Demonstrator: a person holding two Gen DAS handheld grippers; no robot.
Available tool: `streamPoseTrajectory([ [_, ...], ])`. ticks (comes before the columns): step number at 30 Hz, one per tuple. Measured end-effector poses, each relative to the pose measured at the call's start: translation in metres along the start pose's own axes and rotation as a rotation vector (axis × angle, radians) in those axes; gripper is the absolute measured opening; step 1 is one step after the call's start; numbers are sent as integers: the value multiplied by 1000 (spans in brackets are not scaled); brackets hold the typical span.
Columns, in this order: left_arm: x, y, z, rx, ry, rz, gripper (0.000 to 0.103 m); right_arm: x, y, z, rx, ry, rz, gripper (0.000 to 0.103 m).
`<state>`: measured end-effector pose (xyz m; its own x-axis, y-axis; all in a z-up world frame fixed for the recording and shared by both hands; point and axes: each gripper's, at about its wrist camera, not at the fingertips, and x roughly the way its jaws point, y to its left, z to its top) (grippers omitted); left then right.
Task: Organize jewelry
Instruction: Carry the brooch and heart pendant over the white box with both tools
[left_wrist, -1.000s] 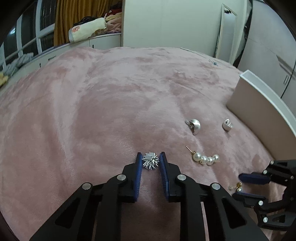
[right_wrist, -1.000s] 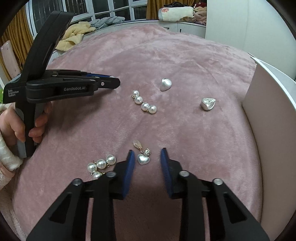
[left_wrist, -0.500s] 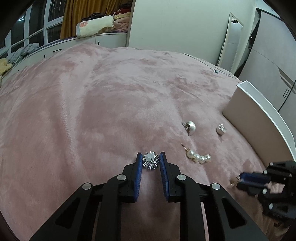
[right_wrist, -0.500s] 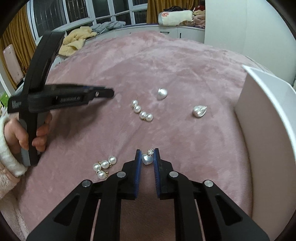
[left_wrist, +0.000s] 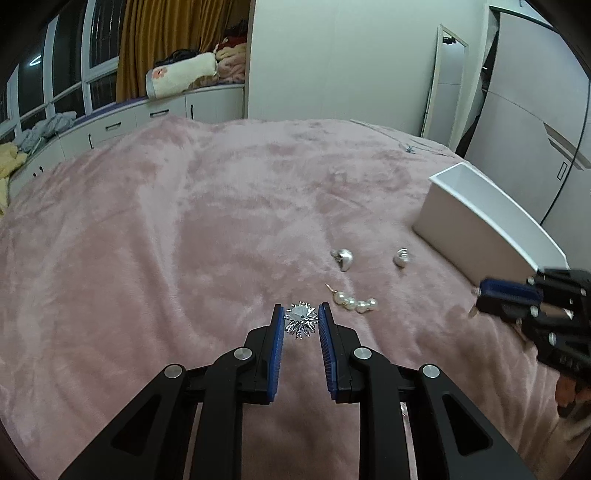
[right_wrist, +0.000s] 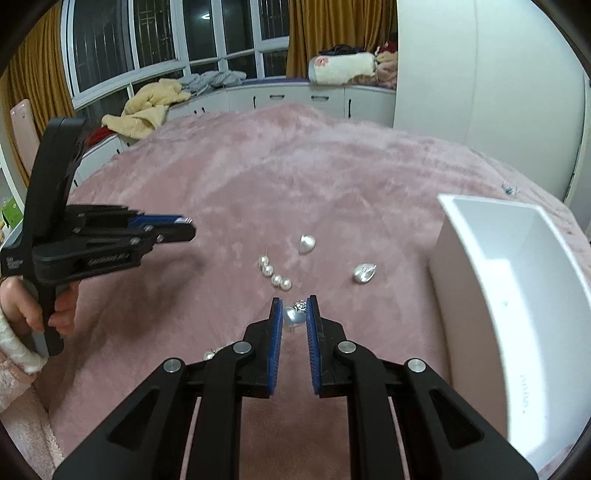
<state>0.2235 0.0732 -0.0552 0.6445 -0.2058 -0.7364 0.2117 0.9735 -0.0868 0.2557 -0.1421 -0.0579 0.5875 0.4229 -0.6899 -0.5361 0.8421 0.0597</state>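
We see both grippers clear of the pink blanket (left_wrist: 155, 229). Left gripper (left_wrist: 301, 319) is clamped narrow on the spiky silver brooch (left_wrist: 301, 320). Right gripper (right_wrist: 294, 314) is pinched on the silver heart pendant (right_wrist: 293, 316), its small crystal bead showing just above the pads. On the blanket lie the pearl-strand earring (right_wrist: 274, 274) and two silver heart studs (right_wrist: 306, 243), (right_wrist: 364, 272). The white box (right_wrist: 517, 295) stands open just right of them.

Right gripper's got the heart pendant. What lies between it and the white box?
Only bare pink blanket separates the right gripper, shut on the heart pendant, from the white box, per the right wrist view.
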Motion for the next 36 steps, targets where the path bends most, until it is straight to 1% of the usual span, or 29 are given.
streamPoseTrajectory([
  [6, -32, -14, 3, 31, -22, 11, 24, -37, -4, 14, -2, -67, -28, 14],
  [11, -61, -32, 10, 58, -61, 8, 24, -71, -14, 21, 10, -130, -60, 14],
  [16, -86, -60, 24, 91, -101, -9, 24, -105, -30, 22, 30, -181, -93, 14],
  [20, -101, -91, 37, 129, -137, -33, 24, -130, -47, 19, 40, -206, -132, 14],
  [23, -106, -111, 45, 144, -151, -56, 24, -150, -61, 15, 45, -220, -160, 14],
  [27, -109, -148, 56, 192, -174, -100, 24, -172, -81, 8, 53, -232, -199, 14],
  [33, -101, -201, 73, 231, -185, -149, 24, -204, -118, -4, 87, -251, -249, 14],
  [36, -95, -226, 82, 242, -191, -169, 24, -211, -132, -9, 97, -253, -262, 14],
])
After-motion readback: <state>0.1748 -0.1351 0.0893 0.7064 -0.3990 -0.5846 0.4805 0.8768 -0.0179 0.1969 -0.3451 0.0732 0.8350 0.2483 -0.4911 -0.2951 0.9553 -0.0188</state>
